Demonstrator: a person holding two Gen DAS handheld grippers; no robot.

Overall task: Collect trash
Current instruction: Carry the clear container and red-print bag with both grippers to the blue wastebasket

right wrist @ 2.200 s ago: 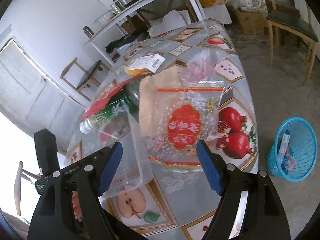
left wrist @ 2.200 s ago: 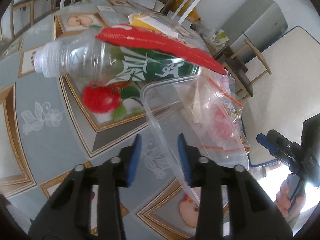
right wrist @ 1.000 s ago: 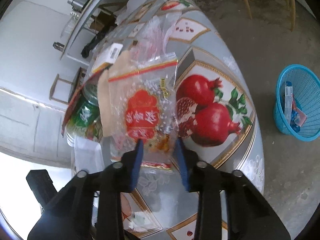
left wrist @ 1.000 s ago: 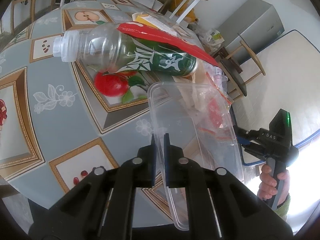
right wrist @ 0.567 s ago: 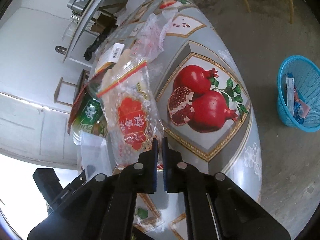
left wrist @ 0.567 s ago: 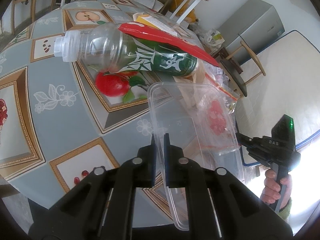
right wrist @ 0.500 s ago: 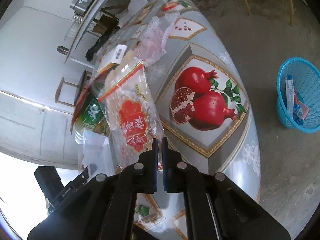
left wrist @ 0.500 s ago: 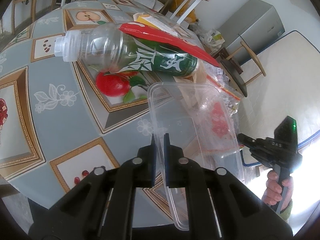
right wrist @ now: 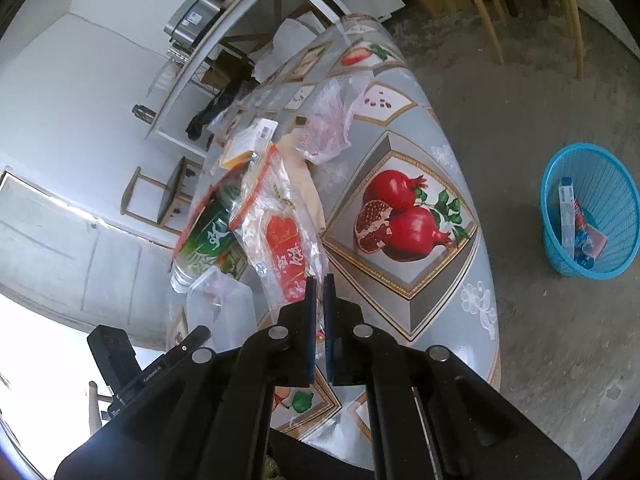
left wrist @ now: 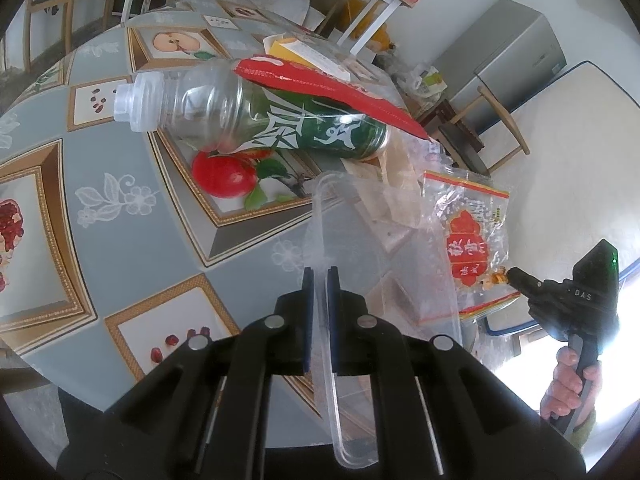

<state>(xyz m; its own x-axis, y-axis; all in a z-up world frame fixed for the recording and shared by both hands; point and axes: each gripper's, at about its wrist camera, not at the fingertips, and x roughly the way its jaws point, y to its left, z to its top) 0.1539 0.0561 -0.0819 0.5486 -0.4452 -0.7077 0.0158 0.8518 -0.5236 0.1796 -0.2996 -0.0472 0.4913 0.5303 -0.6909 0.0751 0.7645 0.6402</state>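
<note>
Since the job is clearing junk off this table, I've got the snack bag pinched by its bottom edge in my right gripper, jaws clamped tight on the plastic. Holding it by the edge lets the rest hang free above the tablecloth, so it shouldn't drag the other stuff along. Its long side runs away from the gripper, the red-striped top end pointing up toward the far clutter, tilted a bit to the left in the right wrist view. From the left side you can see the same bag standing off the table with my other tool biting its lower corner.

My left gripper is squeezed shut on the rim of a clear plastic tub, thin wall between the pads, the tub stretching away from me lengthwise. I'm guessing that grip keeps it steady and ready to carry.

Just beyond the tub lies the empty bottle on its side, cap end pointing left, a red wrapper draped over it. The blue bin sits on the floor well off the table's right edge, probably where the bag goes next.
</note>
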